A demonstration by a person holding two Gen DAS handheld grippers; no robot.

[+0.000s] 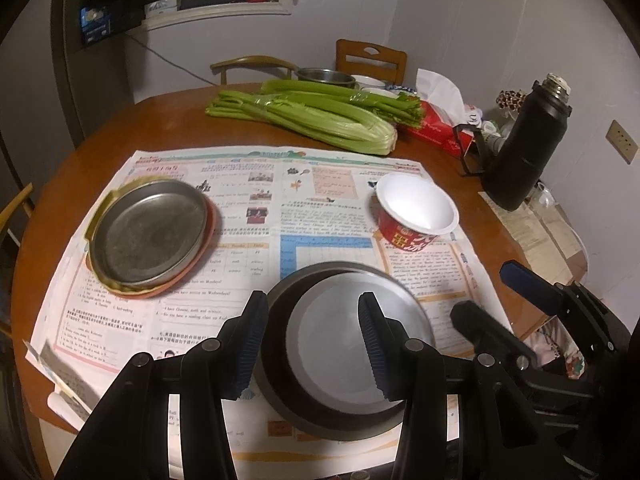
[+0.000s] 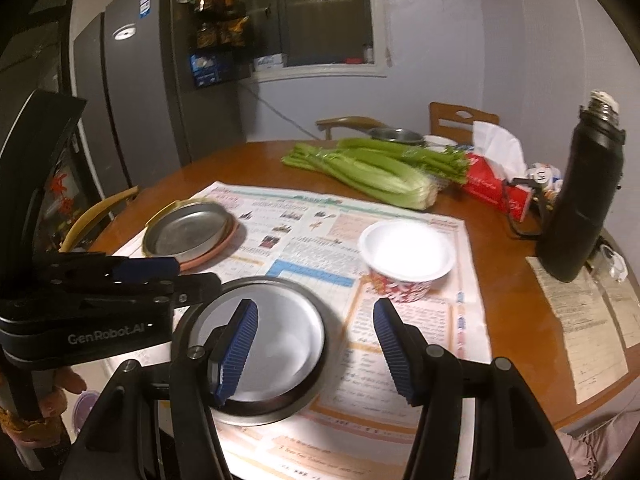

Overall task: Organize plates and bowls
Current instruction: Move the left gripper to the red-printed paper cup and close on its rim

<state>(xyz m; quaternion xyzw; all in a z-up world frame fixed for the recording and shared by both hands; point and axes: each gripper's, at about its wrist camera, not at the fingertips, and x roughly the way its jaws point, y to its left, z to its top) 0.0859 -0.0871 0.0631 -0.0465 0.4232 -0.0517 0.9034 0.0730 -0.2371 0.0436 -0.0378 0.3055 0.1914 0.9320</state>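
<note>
**A:** Metal plate (image 1: 352, 344) right under both sets of tongs, how would you guys grab it? It sits on the newspaper (image 1: 248, 216) on the table (image 1: 168, 120). The left tongs (image 1: 312, 346) are spread wide with the near-left rim between the pads, nothing gripped. The right tongs (image 2: 316, 354) are wide too, one pad over the plate, the other out over the paper beside it.

**B:** Looks like thin stiff steel, so I'd guess light, not fragile, but slick. Shiny flat middle, dark raised rim. Pinch the rim, one pad inside and one outside. The flat center gives nothing to bite.

**A:** And the rest?

**B:** Ahead and left of the left tongs there's a duller metal plate (image 1: 148, 232) already stacked on an orange one (image 1: 210, 236) and a yellowish one. Ahead and right is a paper bowl (image 1: 416, 208), white inside, red print. That one's probably soft, so squeeze gently.
</note>
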